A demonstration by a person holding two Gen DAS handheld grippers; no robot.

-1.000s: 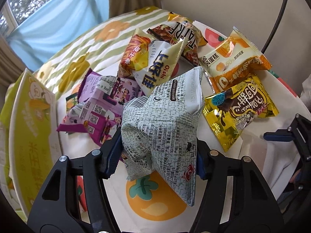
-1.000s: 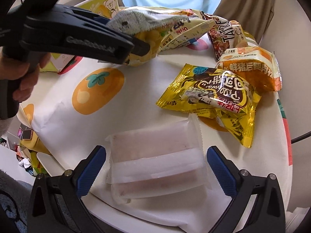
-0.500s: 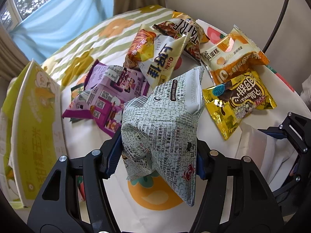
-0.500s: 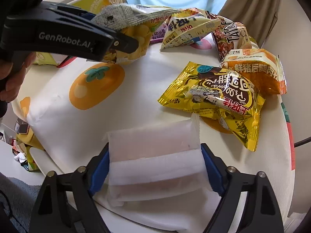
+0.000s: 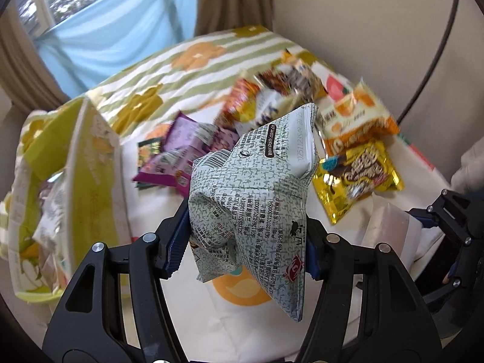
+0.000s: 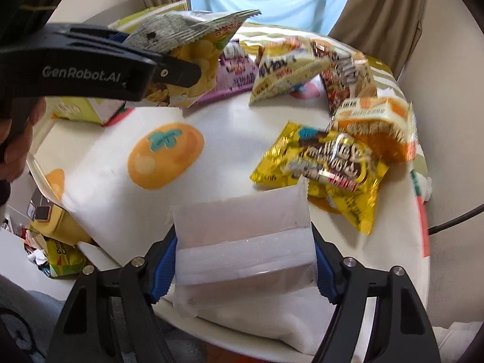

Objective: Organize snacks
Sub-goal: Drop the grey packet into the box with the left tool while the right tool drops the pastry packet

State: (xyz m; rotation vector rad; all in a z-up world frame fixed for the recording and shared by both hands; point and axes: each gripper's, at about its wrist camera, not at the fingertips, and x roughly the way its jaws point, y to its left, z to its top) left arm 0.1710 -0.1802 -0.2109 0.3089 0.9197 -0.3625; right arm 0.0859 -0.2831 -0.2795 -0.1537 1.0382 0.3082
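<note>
Two grippers each clamp a packet above the table with its persimmon-print cloth. The left gripper has its blue pads pressed into a crumpled grey-green chip bag, held clear of the cloth; its back shows a barcode, "www.oishi.com.cn", a printed date code and blocks of Chinese text. Seen from the right wrist, that gripper's black arm reads "GenRobot.AI" and reaches in from the left, gripped by a hand at the frame edge. The right gripper is closed on a translucent white pouch, without readable print, at the near table edge. Just beyond lies a gold chocolate snack packet, touching an orange packet; their lettering is blurred. A yellow-green carton stands left.
</note>
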